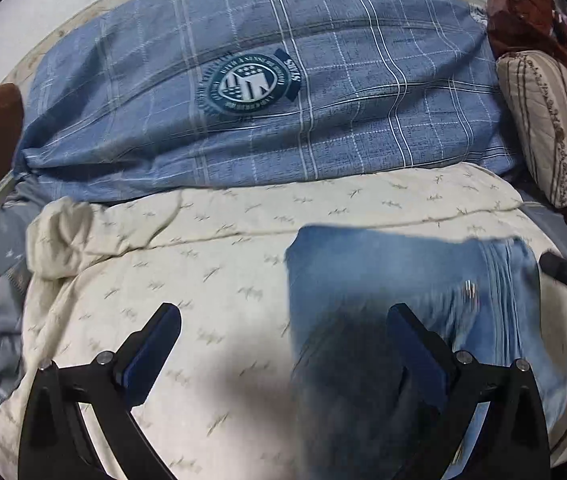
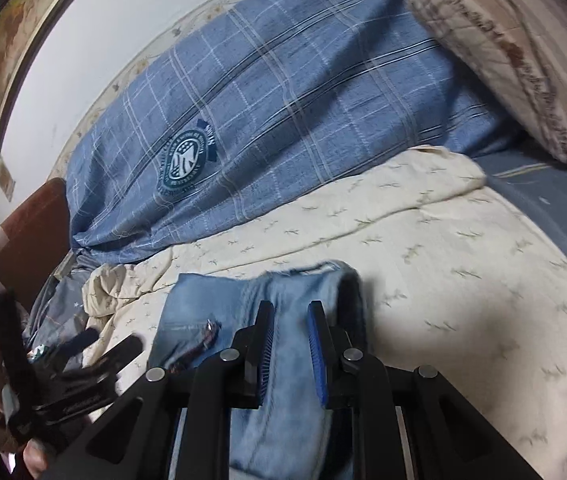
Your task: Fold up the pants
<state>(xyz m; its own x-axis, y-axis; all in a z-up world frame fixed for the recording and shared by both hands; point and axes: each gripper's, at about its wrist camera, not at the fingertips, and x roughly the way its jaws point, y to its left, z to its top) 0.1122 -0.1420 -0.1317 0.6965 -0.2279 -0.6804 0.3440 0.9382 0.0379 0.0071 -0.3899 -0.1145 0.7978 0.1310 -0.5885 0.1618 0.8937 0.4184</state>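
Denim pants (image 2: 283, 360), partly folded into a thick stack, lie on the cream bed cover (image 2: 463, 280) at lower centre of the right wrist view. Right hand-held gripper (image 2: 290, 350) straddles a raised fold, jaws narrowly parted; whether it pinches the cloth cannot be told. Left hand-held gripper (image 1: 283, 352) hangs spread wide over the stack's left edge, holding nothing. Fabric is judged soft yet heavy, non-slippery; best taken at seams or folded edges.

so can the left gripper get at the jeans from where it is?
Probably yes. The left gripper is open over the cream sheet, and the jeans lie just ahead with nothing between.
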